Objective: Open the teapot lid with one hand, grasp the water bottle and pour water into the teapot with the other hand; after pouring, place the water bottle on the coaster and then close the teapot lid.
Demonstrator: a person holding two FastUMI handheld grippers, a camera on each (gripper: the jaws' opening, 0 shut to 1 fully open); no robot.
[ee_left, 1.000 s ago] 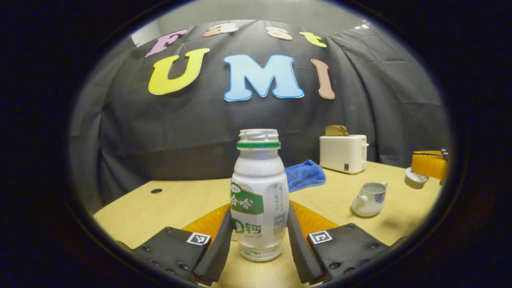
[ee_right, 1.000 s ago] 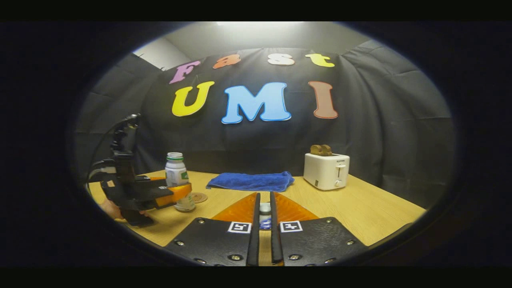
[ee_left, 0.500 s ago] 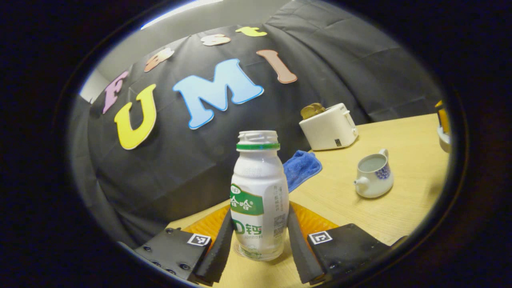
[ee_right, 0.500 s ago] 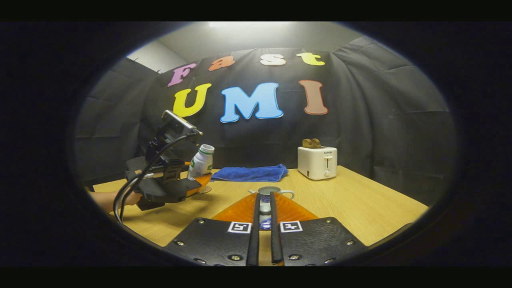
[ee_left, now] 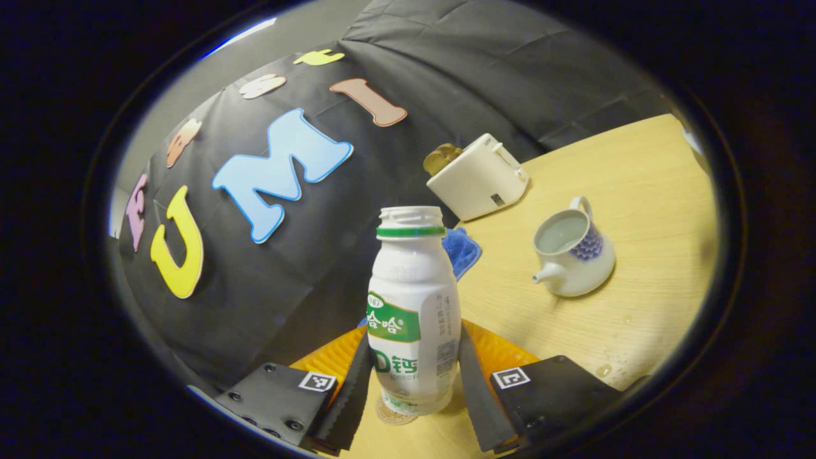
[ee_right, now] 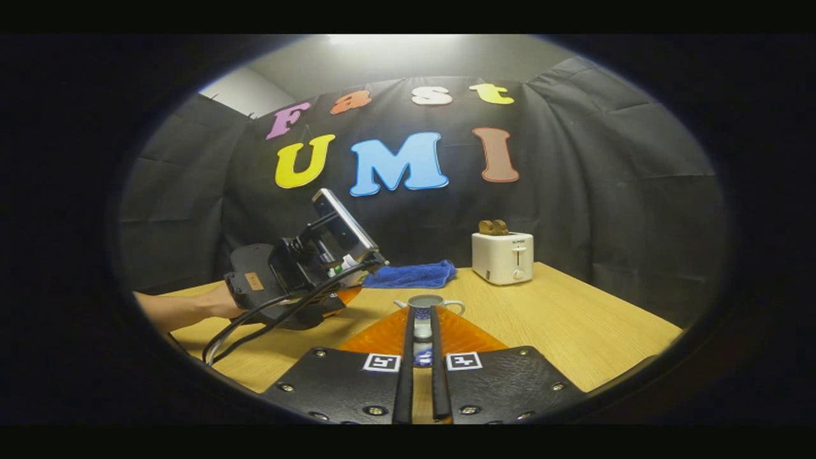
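The water bottle, uncapped, sits pinched between the two fingers of the left tool, both pressing its lower sides, and the whole view is canted, so the bottle is tipped toward the teapot. The teapot stands open on the desk off to the bottle's right, spout pointing at the bottle, its mouth showing a pale inside; whether any water is in it is hard to tell. No stream is visible at the neck, so this looks like the carry and tilt into the pour, with the pour itself not started.

In the right gripper view the right tool has its fingers nearly pressed together on a small knobbed piece, judged to be the teapot lid, held just short of the teapot. The left tool appears there at the left, leaning over, a person's hand behind it.

A toaster and a blue cloth sit farther back by the wall.

Next, the bottle's mouth must come right over the teapot opening before tilting further; a few drops on the desk near the left tool suggest care is needed.
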